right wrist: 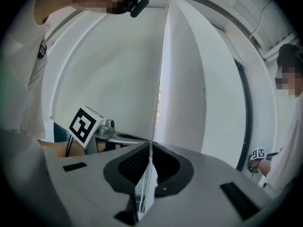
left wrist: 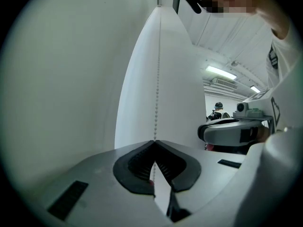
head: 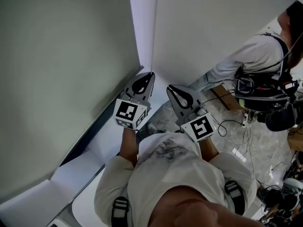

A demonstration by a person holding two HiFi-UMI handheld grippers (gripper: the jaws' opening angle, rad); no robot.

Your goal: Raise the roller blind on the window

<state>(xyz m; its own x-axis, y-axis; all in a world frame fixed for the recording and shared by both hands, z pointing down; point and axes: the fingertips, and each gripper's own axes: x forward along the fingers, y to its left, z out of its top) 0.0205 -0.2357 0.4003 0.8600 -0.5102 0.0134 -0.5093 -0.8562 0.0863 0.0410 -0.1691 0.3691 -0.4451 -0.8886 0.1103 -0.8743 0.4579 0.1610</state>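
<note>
The roller blind (head: 61,70) hangs as a grey-green sheet over the window on the left. Its white bead chain (left wrist: 156,93) runs down the white frame edge into my left gripper (left wrist: 155,141), whose jaws meet on it. A second strand of the bead chain (right wrist: 160,91) drops into my right gripper (right wrist: 150,143), which is shut on it too. In the head view the left gripper (head: 150,74) and right gripper (head: 169,87) point side by side at the frame corner (head: 144,41), both held about level. The chain is too thin to make out there.
A white sill (head: 94,150) runs along under the blind. A white wall panel (head: 213,22) stands right of the corner. Another person in white (head: 255,56) crouches at the right with gear and cables (head: 246,126) on the marbled floor.
</note>
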